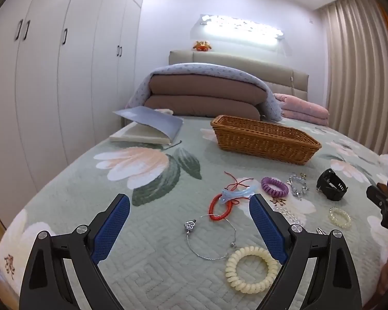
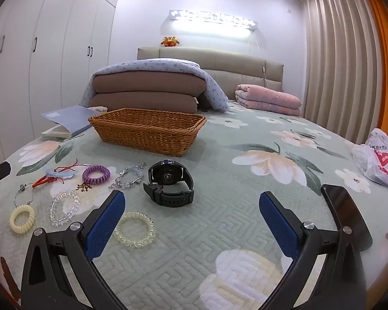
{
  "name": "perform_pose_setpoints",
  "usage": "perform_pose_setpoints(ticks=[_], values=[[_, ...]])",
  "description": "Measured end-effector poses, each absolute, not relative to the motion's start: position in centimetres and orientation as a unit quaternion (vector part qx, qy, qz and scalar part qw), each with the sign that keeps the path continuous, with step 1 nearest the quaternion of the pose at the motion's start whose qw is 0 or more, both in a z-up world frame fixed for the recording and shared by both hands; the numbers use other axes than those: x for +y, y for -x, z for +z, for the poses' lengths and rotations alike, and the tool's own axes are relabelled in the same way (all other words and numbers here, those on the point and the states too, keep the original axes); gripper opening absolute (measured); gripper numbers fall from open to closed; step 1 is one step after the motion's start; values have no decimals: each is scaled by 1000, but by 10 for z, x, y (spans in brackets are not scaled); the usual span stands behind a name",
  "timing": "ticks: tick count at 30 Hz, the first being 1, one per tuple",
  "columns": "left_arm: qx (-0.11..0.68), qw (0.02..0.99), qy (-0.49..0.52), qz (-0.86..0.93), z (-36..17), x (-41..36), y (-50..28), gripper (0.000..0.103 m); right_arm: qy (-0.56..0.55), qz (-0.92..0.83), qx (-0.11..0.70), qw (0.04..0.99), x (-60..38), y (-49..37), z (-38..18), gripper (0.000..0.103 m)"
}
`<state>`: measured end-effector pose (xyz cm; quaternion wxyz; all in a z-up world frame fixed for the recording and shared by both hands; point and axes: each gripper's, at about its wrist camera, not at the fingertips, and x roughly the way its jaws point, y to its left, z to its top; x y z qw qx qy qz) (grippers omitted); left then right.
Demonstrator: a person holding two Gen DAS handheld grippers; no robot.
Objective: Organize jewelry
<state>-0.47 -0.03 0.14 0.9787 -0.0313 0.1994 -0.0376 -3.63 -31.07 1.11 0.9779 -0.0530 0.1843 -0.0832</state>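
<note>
Since every piece, from the black watch [image 2: 169, 184] to the purple hair tie [image 2: 96, 173] and the red cord bracelet [image 1: 221, 206], lies loose on the bedspread [image 2: 245, 180] near the basket [image 2: 147, 130], sorting looks unstarted. Whether anything lies inside the basket is hidden. The left gripper [image 1: 190, 209] and right gripper [image 2: 191, 206] gape wide, holding nothing. Only the right view shows the phone [image 2: 345, 214] and plastic bag [image 2: 380, 160].

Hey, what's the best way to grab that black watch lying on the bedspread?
Grip the black watch by the near run of its strap, coming down from above with the right tongs, which are open and closest. The strap is buckled into a closed loop lying on its side, so that front band stands up as a thin, pinchable wall. The round case at the back is probably too wide and smooth.
</note>
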Motion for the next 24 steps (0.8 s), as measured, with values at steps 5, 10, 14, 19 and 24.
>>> perform_pose_setpoints(ticks=[5, 10, 14, 19, 24], values=[[205, 977, 43, -40, 0, 1, 3, 94, 53, -83, 184, 978, -312, 37, 11, 103], [208, 976, 46, -42, -2, 2, 0, 94, 52, -83, 185, 978, -311, 38, 10, 103], [211, 975, 46, -42, -3, 2, -1, 94, 53, -83, 184, 978, -312, 38, 10, 103], [211, 975, 48, -42, -3, 2, -1, 94, 51, -83, 184, 978, -313, 38, 10, 103], [212, 975, 45, -42, -4, 0, 0, 94, 52, -83, 185, 978, -312, 37, 10, 103]])
